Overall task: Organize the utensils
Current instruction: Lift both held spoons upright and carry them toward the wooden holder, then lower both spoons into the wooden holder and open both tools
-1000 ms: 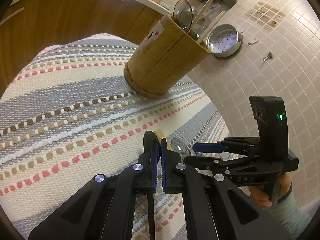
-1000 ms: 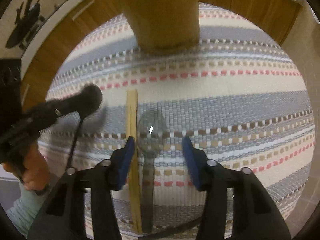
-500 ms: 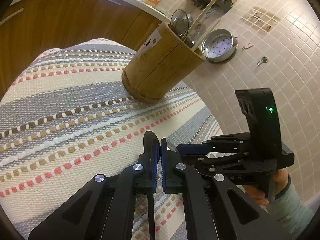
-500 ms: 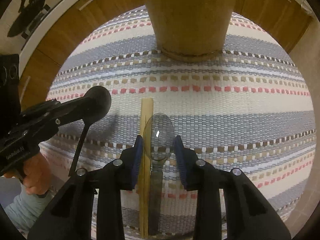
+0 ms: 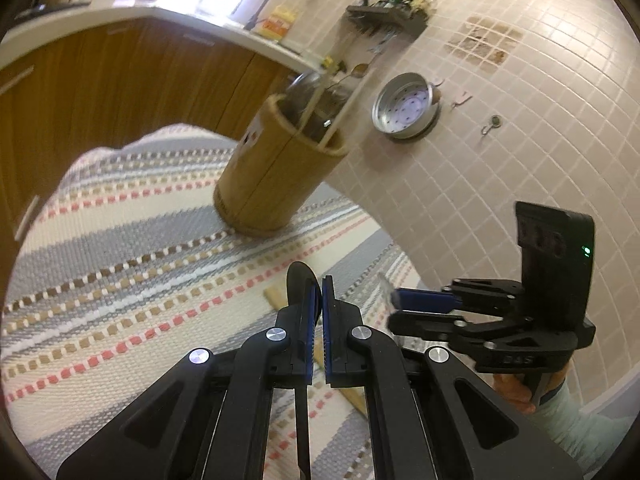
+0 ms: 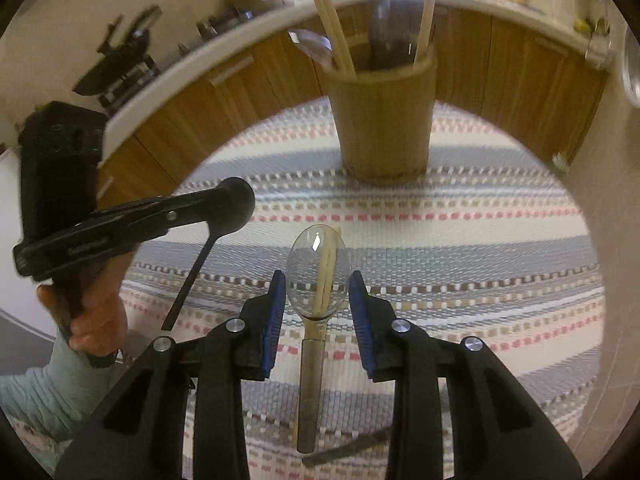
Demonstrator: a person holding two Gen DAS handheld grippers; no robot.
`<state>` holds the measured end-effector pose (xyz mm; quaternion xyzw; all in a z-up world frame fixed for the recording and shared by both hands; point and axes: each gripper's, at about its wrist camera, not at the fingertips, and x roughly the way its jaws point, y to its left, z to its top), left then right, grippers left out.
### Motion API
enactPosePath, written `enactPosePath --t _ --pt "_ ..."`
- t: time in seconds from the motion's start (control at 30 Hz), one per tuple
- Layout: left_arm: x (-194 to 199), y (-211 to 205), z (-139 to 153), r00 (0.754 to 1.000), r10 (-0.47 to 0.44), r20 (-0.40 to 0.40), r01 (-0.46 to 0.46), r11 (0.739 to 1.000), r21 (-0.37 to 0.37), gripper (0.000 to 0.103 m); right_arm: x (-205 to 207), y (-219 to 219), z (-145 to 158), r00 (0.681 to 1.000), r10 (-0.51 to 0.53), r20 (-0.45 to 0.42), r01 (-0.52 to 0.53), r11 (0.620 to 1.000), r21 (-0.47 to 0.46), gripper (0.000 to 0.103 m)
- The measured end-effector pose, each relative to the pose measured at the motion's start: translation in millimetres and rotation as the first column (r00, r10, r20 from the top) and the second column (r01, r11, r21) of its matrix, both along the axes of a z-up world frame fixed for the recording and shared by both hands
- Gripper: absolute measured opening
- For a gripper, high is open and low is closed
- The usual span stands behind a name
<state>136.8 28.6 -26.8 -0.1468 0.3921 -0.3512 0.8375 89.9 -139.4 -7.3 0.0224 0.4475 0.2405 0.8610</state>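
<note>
Carrying two spoons toward the bamboo holder (image 6: 384,120)

My right gripper (image 6: 316,284) has its jaws clamped across the bowl of the clear spoon (image 6: 310,360), whose handle trails back toward me above the striped cloth (image 6: 480,248). My left gripper (image 5: 320,292) has its jaws together on the black spoon (image 6: 236,204), handle hanging down. One wooden chopstick (image 5: 276,296) lies on the cloth-covered surface below. The holder stands upright at the far side of the cloth, already crowded with utensils. Judged procedure: bring one spoon over the rim at a time, tip it until the handle points down into a free gap, then release. Avoid knocking the holder. Both grippers point forward and downward, side by side, the left one held to the left of the right.
</note>
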Motion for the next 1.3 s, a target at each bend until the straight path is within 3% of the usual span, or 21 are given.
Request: enactPosePath --t 0.17,0.33,0.43,0.5,0.67,0.8,0.9,1.1,1.3 --pt "-15.2 -7.7 26.9 0.997 0.007 0.077 -0.009 1.0 0.02 0.001 -21.6 -33.0 22.5 0.998 -0.009 0.062 0.006 0.999 0.052 0.029" --pt "-22.7 -15.7 59.8 0.981 0.045 0.187 -0.049 0.999 0.016 0.001 -34.9 -57.2 61.8 0.974 -0.073 0.213 0.055 0.995 0.089 0.029" --pt "-24.6 -18.1 85.9 0.954 0.085 0.287 -0.083 0.996 -0.018 0.001 -36.5 -69.0 85.1 0.931 -0.141 0.337 0.105 0.987 0.123 0.029" --pt "-23.1 -19.7 104.0 0.93 0.122 0.348 -0.11 0.992 -0.054 0.001 -34.0 -74.7 99.6 0.884 -0.192 0.427 0.139 0.978 0.153 0.029" --pt "-6.9 -26.4 134.7 0.873 0.229 0.431 -0.203 0.973 -0.107 0.001 -12.2 -78.0 120.5 0.783 -0.278 0.557 0.195 0.959 0.205 0.029" --pt "17.0 -35.4 147.6 0.855 0.27 0.443 -0.219 0.962 -0.163 0.001 13.2 -72.8 129.2 0.724 -0.316 0.613 0.225 0.948 0.224 0.029" --pt "34.2 -43.7 149.8 0.823 0.319 0.471 -0.251 0.947 -0.203 0.001 36.1 -68.7 130.2 0.698 -0.332 0.635 0.226 0.943 0.244 0.029" --pt "51.1 -63.3 139.4 0.769 0.334 0.545 -0.216 0.938 -0.27 0.001 71.6 -62.7 123.4 0.676 -0.347 0.65 0.224 0.937 0.267 0.029" --pt "67.4 -84.0 121.3 0.753 0.323 0.573 -0.221 0.945 -0.242 0.001 97.4 -69.8 109.0 0.683 -0.358 0.637 0.21 0.931 0.298 0.029"
